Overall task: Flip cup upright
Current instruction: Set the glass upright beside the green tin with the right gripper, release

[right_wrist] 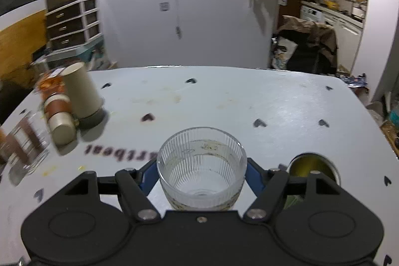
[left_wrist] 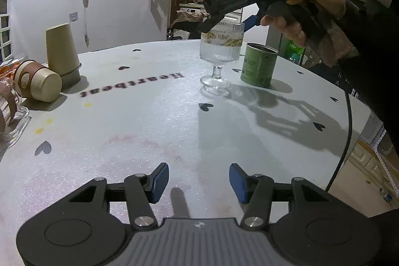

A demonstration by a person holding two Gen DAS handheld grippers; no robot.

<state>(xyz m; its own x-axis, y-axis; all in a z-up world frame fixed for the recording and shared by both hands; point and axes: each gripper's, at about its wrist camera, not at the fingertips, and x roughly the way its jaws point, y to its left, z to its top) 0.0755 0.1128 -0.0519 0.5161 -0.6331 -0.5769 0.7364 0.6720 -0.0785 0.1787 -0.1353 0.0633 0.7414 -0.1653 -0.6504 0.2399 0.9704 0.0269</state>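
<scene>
A clear ribbed stemmed glass cup [left_wrist: 220,46] stands upright on its foot on the white table [left_wrist: 139,121], mouth up. My right gripper [left_wrist: 225,25] reaches down from above around its bowl. In the right wrist view the cup [right_wrist: 202,166] sits between the blue pads [right_wrist: 149,175], which press its sides. My left gripper [left_wrist: 199,182] is open and empty, low over the near part of the table.
A green tin [left_wrist: 259,65] stands just right of the cup. At the far left a beige cup [left_wrist: 62,51] stands upside down, a brown-banded travel cup [left_wrist: 37,80] lies on its side, and a glass [left_wrist: 10,111] sits beside them.
</scene>
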